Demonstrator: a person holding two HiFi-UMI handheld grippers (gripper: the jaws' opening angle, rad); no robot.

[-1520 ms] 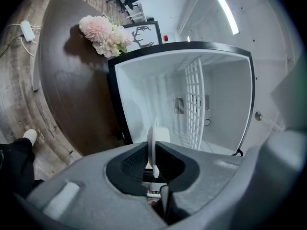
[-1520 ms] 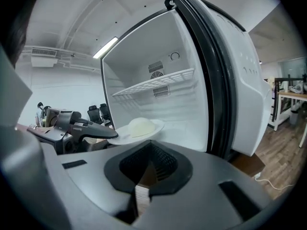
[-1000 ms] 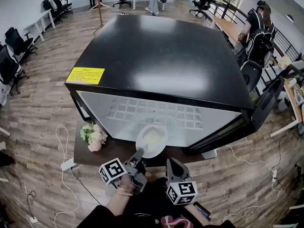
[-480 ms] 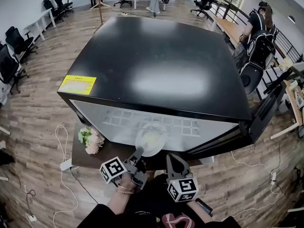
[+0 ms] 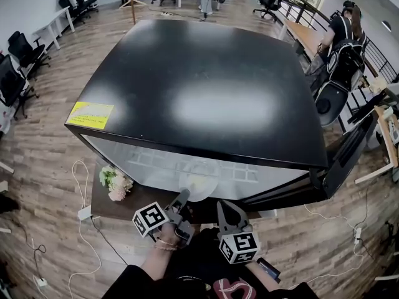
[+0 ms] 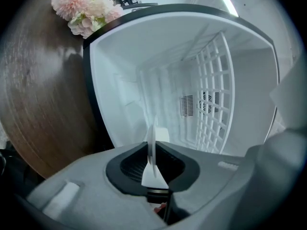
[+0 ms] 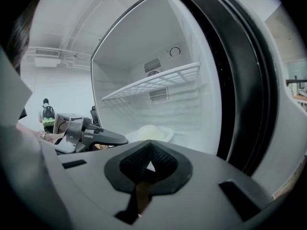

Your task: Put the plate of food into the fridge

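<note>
one plate (image 5: pixel 198 182) has moved deeper into the fridge (image 5: pixel 206 86).

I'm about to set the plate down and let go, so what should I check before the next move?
1. Left tool clamped on the plate rim: ok.
2. Fridge door swung open, clear of the path: ok.
3. Plate below the wire shelf, with a gap between them: ok.
4. Plate roughly level, food heaped on it: ok.
5. Right tool shut, empty, apart from the plate: ok.
6. Plate resting on the fridge floor: cannot tell.
</note>
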